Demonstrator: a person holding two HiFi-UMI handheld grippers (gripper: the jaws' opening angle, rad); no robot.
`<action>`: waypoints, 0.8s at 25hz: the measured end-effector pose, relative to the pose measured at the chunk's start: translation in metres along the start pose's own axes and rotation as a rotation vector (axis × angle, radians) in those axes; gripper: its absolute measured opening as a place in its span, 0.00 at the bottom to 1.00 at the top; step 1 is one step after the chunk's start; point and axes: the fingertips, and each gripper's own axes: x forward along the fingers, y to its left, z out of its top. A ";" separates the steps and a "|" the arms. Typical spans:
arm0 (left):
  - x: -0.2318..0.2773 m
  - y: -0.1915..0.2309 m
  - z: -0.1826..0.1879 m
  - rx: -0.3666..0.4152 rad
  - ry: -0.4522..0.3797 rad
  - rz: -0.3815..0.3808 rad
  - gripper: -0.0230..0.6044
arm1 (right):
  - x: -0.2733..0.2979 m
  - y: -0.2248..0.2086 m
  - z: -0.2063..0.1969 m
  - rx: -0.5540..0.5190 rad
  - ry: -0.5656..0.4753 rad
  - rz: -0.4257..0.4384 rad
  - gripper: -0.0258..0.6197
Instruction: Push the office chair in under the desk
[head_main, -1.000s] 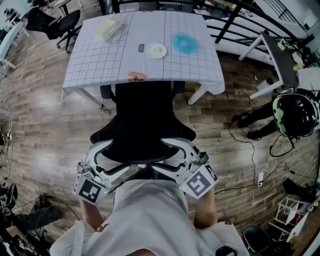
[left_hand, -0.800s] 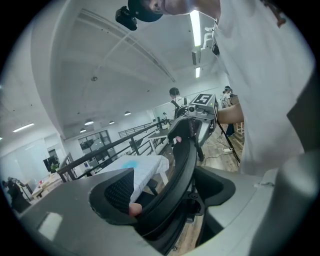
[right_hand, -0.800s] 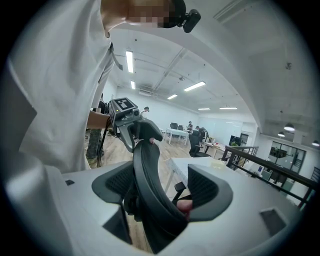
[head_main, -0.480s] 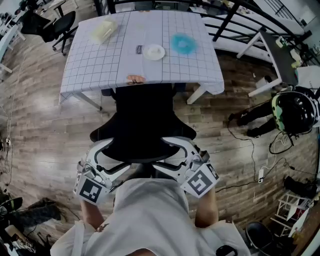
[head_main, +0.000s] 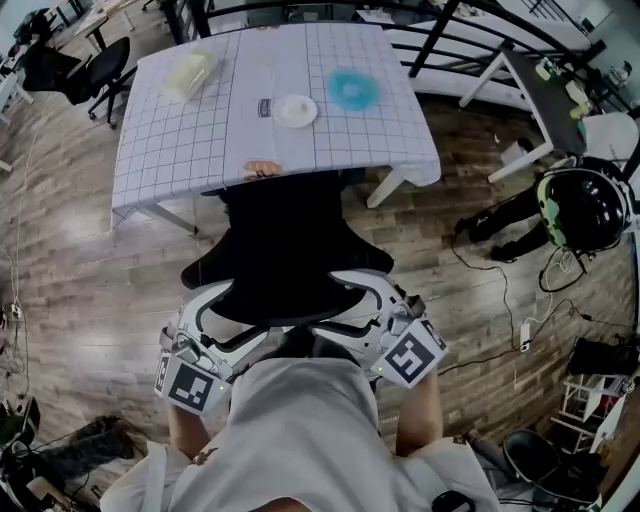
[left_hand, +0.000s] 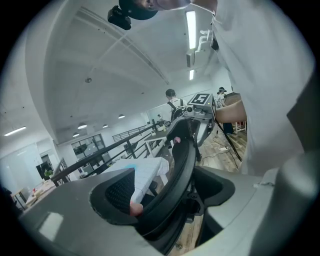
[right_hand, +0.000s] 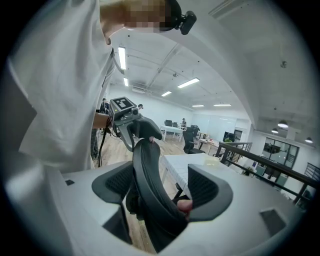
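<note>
The black office chair (head_main: 285, 250) stands in front of the desk (head_main: 190, 150), which has a white checked cloth; the front of the chair's seat is under the desk's near edge. My left gripper (head_main: 212, 312) holds the left rim of the backrest and my right gripper (head_main: 372, 298) holds the right rim. In the left gripper view the curved backrest (left_hand: 181, 160) runs between the jaws of the left gripper (left_hand: 165, 200), pressed by the pads. In the right gripper view the backrest (right_hand: 146, 172) sits the same way in the right gripper (right_hand: 160, 195).
On the desk lie a white plate (head_main: 295, 110), a blue ring (head_main: 352, 88), a pale box (head_main: 190, 72) and a small orange thing (head_main: 262, 170) at the near edge. A helmet (head_main: 585, 205) and cables (head_main: 500, 300) lie on the wooden floor at right. Another black chair (head_main: 95, 65) stands far left.
The chair has rolled a little toward the desk with both grippers still on its backrest. The desk's near edge now covers more of the seat.
</note>
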 end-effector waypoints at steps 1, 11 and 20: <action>0.001 0.001 0.000 0.001 -0.003 -0.001 0.63 | 0.000 -0.002 0.000 0.001 0.000 0.000 0.58; 0.019 0.014 0.005 -0.015 -0.001 0.009 0.64 | -0.005 -0.025 -0.004 0.001 -0.013 0.010 0.58; 0.041 0.024 0.012 -0.039 0.021 0.035 0.65 | -0.014 -0.047 -0.011 -0.004 -0.017 0.037 0.58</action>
